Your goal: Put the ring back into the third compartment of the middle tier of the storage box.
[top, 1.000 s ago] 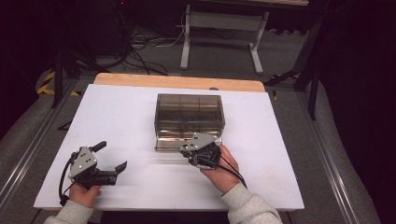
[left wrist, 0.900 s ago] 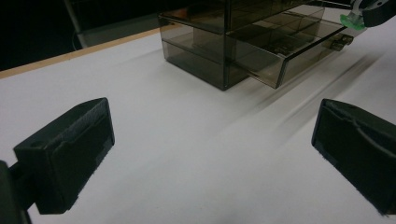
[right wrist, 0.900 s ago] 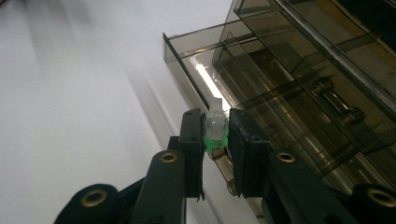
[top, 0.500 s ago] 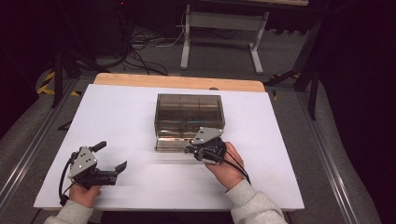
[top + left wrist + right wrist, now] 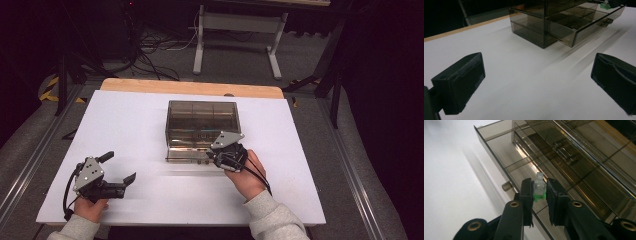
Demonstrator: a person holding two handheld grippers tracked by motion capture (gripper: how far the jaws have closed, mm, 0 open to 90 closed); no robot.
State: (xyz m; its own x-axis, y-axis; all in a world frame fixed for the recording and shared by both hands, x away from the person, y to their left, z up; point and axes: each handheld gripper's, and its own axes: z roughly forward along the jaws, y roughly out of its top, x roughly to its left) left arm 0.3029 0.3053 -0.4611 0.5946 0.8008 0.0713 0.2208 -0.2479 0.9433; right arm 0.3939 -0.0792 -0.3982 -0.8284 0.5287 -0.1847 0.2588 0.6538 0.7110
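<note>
A smoky clear drawer cabinet (image 5: 202, 120) stands mid-table, and its bottom drawer (image 5: 186, 153) is pulled out toward me. My right gripper (image 5: 214, 154) hovers over the drawer's right end, shut on a small clear piece with a green base (image 5: 539, 187). In the right gripper view that gripper (image 5: 539, 193) holds the piece above a divided compartment of the drawer (image 5: 506, 162). My left gripper (image 5: 119, 167) rests at the table's front left, open and with nothing in it. Its wide-apart jaws (image 5: 536, 82) point at the cabinet (image 5: 536, 30).
The white table top (image 5: 125, 120) has a wooden strip along its far edge (image 5: 190, 88). A small knob (image 5: 507, 187) sticks out of the drawer front. Dark floor, cables and a metal stand (image 5: 235, 30) lie beyond the table.
My right gripper has moved a little to the right and toward the cabinet, keeping the small piece between its jaws. The left gripper has stayed in place.
</note>
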